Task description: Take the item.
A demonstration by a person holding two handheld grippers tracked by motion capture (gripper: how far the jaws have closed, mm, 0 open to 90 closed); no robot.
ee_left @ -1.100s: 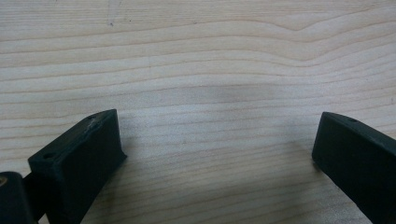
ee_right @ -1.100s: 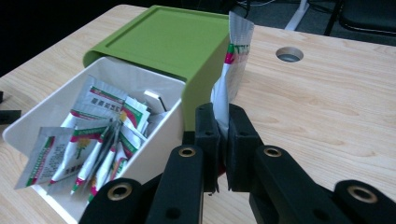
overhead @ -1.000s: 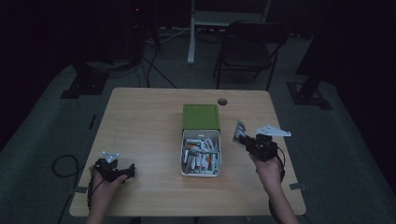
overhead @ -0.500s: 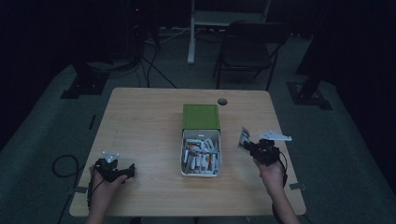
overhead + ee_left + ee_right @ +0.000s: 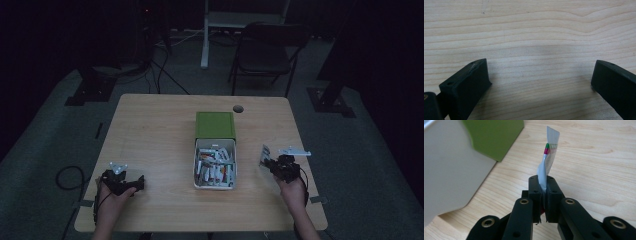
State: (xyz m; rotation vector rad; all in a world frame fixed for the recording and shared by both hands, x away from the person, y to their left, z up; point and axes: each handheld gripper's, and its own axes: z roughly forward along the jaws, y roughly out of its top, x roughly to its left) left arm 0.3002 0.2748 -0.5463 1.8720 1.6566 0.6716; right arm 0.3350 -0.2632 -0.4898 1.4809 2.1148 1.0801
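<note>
The right tongs [image 5: 543,195] are pinching a sachet [image 5: 548,157] hard between closed jaws, gripping its lower end so that most of it is standing up above the tips, out over the worktop [image 5: 599,157] just right of the box [image 5: 215,170]. It is looking like thin, glossy foil or plastic film: very light, limp, creasing near the grip and bending slightly at the top, with a green and pink print near its sealed flat end. Such film is likely slippery, so the crimped end seam is probably offering the safest hold. The box is a smooth white tray with a green lid part behind it, holding more sachets. The left tongs [image 5: 541,82] are gaping wide over bare pale wood grain, holding nothing.
</note>
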